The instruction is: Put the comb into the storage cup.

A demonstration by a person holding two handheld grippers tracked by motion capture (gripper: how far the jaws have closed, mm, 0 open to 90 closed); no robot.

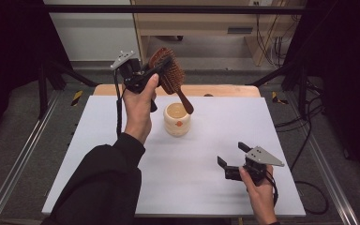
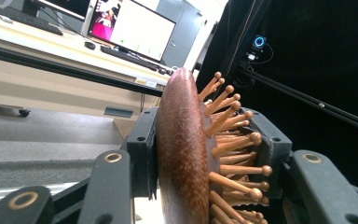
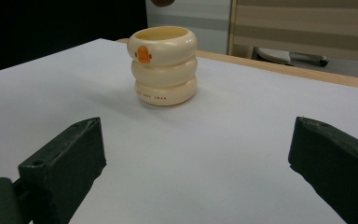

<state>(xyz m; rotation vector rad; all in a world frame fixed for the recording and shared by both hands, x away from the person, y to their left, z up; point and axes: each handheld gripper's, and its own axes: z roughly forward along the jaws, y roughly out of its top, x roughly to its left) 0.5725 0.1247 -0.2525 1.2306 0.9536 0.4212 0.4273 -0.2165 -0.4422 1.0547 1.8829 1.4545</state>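
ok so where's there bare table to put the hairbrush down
Bare white mat runs left of the cream cup, and between the cup and the open right gripper at the near right. Busiest around the cup, where the left gripper holds the hairbrush just above it.

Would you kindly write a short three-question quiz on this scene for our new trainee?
1. True or false: the left gripper is shut on the hairbrush.
2. The cream cup stands on: A) the floor, B) the white table, C) a shelf.
3. Fill in: the right gripper has its jaws ____.

Key: 1 true; 2 B; 3 open, holding nothing.
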